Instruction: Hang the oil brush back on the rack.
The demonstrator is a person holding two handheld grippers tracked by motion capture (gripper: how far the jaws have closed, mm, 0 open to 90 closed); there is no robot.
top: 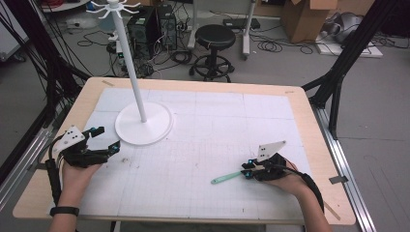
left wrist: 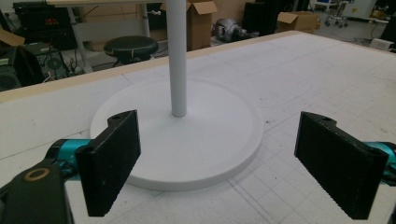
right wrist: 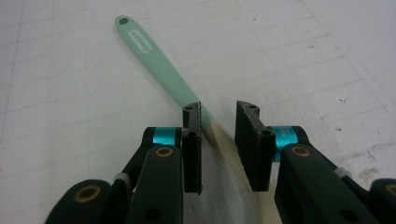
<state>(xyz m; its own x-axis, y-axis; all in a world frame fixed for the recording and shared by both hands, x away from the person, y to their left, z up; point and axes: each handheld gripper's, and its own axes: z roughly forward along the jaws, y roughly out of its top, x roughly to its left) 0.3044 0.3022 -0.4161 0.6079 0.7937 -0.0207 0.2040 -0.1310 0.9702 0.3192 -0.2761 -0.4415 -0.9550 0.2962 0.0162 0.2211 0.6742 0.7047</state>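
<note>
A mint-green utensil handle (top: pixel 225 178) lies flat on the white mat at the front right, its hole end pointing left. In the right gripper view the handle (right wrist: pixel 154 56) runs diagonally away from me and passes between the jaws, turning cream-coloured there. My right gripper (top: pixel 246 169) (right wrist: pixel 219 109) sits low on the mat astride it, jaws narrowly apart, with a slim gap beside the handle. My left gripper (top: pixel 107 137) (left wrist: pixel 233 168) rests at the front left, jaws wide open and holding nothing, facing the white stand's round base (top: pixel 143 128) (left wrist: pixel 196 140).
The stand's thin white pole (top: pixel 130 63) rises from the base to a hooked top near the far left. The gridded white mat (top: pixel 217 121) covers most of the wooden table (top: pixel 314 125). A black stool (top: pixel 215 38) and cables are on the floor beyond.
</note>
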